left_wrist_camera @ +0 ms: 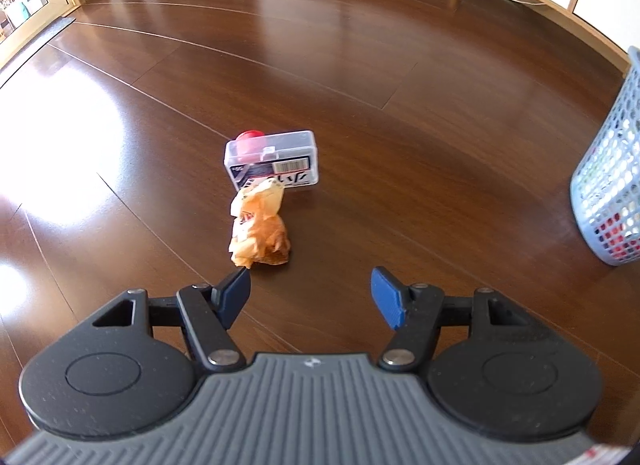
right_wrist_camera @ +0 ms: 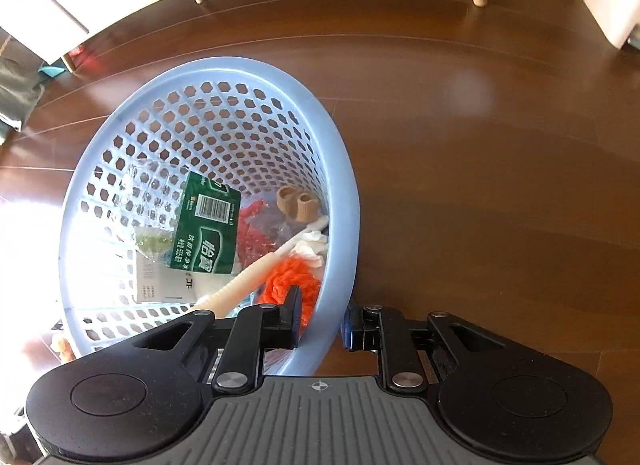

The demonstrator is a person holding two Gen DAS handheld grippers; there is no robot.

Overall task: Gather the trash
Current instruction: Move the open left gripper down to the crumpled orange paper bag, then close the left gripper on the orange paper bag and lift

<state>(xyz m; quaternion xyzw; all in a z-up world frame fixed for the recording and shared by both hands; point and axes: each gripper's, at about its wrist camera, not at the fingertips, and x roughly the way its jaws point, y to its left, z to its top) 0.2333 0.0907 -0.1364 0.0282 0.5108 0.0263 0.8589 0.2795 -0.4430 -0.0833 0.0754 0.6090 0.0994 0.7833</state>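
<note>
Low over the glossy wooden floor [left_wrist_camera: 360, 65], the left gripper [left_wrist_camera: 312, 293] holds its ribbed blue fingers [left_wrist_camera: 387, 297] apart, empty. Just above them, mid-frame, lies a crumpled orange wrapper [left_wrist_camera: 260, 231] touching a clear plastic box [left_wrist_camera: 272, 159]. The right gripper [right_wrist_camera: 322, 321] pinches the perforated blue basket [right_wrist_camera: 344, 169] at its smooth rim, lower centre.

A crumpled wrapper [left_wrist_camera: 260, 231] is lying on the floor [left_wrist_camera: 400, 77], touching a box [left_wrist_camera: 272, 163] behind it; a basket [left_wrist_camera: 612, 185] is standing well right.
</note>
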